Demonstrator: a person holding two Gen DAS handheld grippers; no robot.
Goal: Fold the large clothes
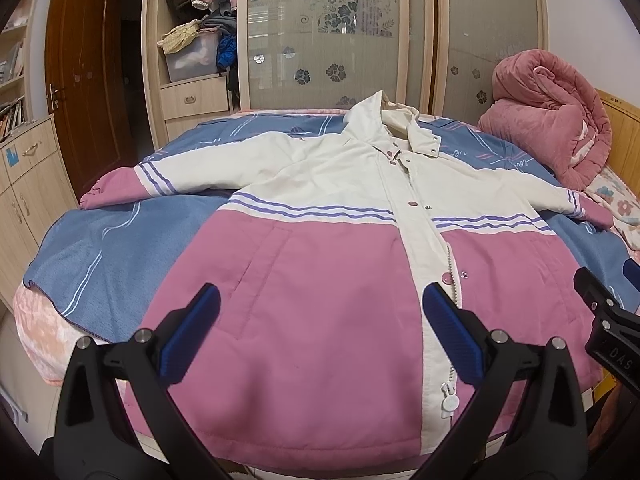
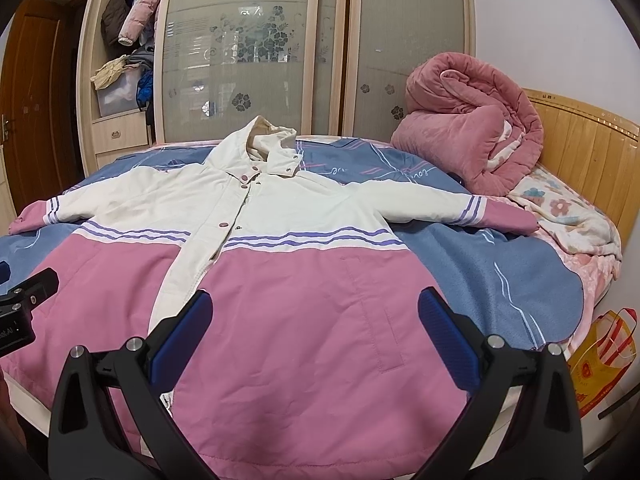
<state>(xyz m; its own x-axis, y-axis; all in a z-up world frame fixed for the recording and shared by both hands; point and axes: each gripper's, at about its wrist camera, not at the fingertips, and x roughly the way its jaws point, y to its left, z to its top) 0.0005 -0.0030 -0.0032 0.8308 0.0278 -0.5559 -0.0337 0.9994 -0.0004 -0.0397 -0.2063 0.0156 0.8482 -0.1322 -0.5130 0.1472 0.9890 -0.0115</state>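
Observation:
A large pink and cream hooded jacket [image 1: 320, 280] lies flat, front up, on the bed, sleeves spread to both sides and hood at the far end. It also shows in the right wrist view [image 2: 288, 304]. My left gripper [image 1: 320, 312] is open and empty, hovering over the jacket's lower left front near the hem. My right gripper [image 2: 314, 316] is open and empty over the lower right front, near the pocket seam. Each gripper shows at the edge of the other's view: the right gripper [image 1: 600, 312], the left gripper [image 2: 24, 304].
A blue striped blanket [image 1: 104, 248] covers the bed under the jacket. A rolled pink quilt [image 2: 468, 120] sits at the far right by the wooden headboard [image 2: 588, 148]. A wardrobe with glass doors [image 1: 320, 32] stands behind. A yellow bag [image 2: 600, 360] hangs beside the bed.

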